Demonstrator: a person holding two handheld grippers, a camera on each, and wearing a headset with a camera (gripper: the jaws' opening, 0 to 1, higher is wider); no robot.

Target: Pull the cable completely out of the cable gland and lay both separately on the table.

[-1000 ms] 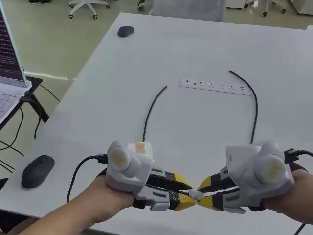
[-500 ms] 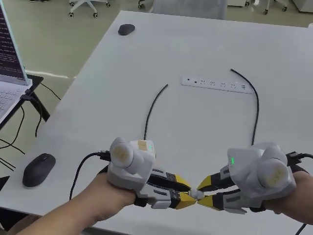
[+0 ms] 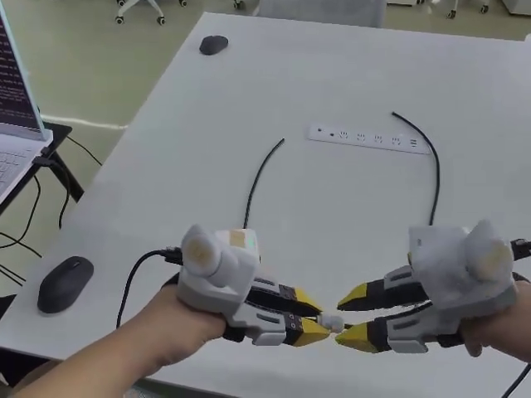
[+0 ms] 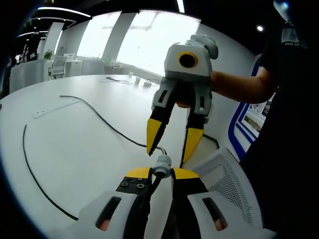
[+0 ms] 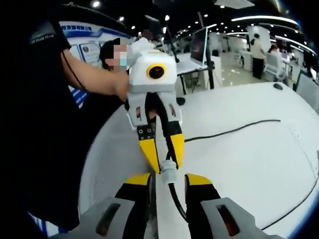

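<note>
Head view: white desk (image 3: 332,66) takes up most of the frame, with a laptop (image 3: 12,99) on a separate stand off its left side. Both tools are over the near edge of the desk, tips facing each other.

The left hand-held gripper (image 3: 322,322) points right, jaws pinched together on the cable gland. The right hand-held gripper (image 3: 340,321) points left, jaws apart, one yellow tip above the gland and one below, neither touching it.

A white power strip (image 3: 369,139) lies flat mid-desk. The cable (image 3: 434,182) starts just beside the strip's right end and curves toward the near edge, then goes behind the right hand-held gripper. A second black cable (image 3: 257,186) lies left of the strip, loose, well apart from the first, its near end hidden behind the left hand-held gripper. A dark mouse (image 3: 65,283) is near the front left corner and another mouse (image 3: 213,44) sits at the far edge.

Left gripper view: the small grey cable gland (image 4: 161,165) sits right at the tips of the closed jaws, held off the desk. The cable leaves it and passes between the other tool's spread jaws.

Right gripper view: the gland is centred in the gap between the open jaws, and the black cable drops from it between them.
</note>
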